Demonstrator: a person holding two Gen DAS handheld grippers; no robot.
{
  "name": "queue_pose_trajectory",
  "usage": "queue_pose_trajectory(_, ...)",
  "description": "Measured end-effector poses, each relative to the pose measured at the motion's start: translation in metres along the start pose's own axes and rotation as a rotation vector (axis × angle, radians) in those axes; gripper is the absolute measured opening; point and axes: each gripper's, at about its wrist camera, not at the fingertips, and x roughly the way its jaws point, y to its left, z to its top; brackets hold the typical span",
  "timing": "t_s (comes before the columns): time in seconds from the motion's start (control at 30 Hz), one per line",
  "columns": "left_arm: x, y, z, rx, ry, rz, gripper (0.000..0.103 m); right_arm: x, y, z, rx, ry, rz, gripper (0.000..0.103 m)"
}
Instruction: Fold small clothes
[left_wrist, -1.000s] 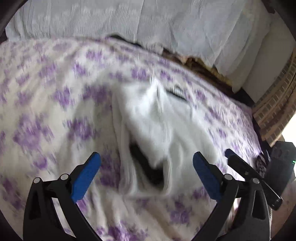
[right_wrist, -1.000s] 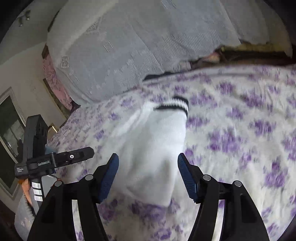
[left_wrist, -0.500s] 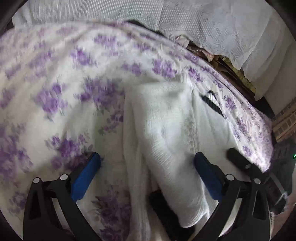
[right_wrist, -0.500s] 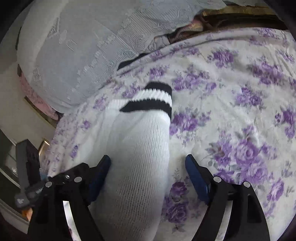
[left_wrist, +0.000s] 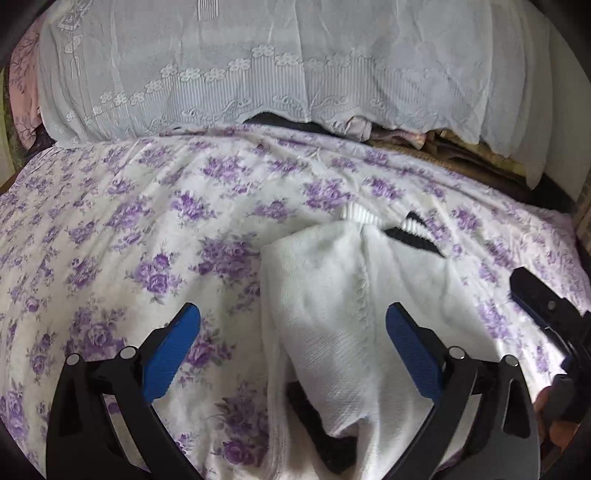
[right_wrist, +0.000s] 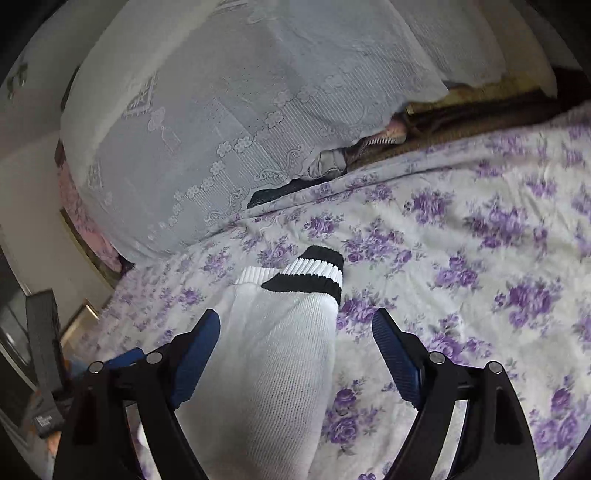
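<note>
A white knit garment (left_wrist: 332, 295) with a black-and-white ribbed cuff (left_wrist: 413, 232) lies folded on the purple-flowered bedspread (left_wrist: 129, 221). My left gripper (left_wrist: 291, 314) is open, its blue pads wide apart above the garment's near part and not touching it. A dark piece (left_wrist: 317, 424) shows under the garment's near edge. In the right wrist view the garment's sleeve (right_wrist: 273, 350) runs between the fingers to its striped cuff (right_wrist: 314, 273). My right gripper (right_wrist: 295, 321) has its jaws opening, with the sleeve between them and neither pad pressing on it.
A white lace cover (left_wrist: 295, 66) drapes a tall pile at the back of the bed. Folded blankets (left_wrist: 461, 151) show under its right end. The right gripper's body (left_wrist: 543, 306) and a hand (left_wrist: 546, 402) sit at the right edge.
The right gripper's jaws have spread wider around the sleeve. The left view has lifted and pulled back, so more of the bed and the lace cover shows. The garment has settled flat.
</note>
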Motion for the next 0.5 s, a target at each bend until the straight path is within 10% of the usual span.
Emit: queue_pose_trajectory(0.5, 0.024, 0.000, -0.010, 0.035, 0.045, 0.099, 0.098, 0.024, 0.007, -0.017, -0.094, 0.107, -0.087, 0.089)
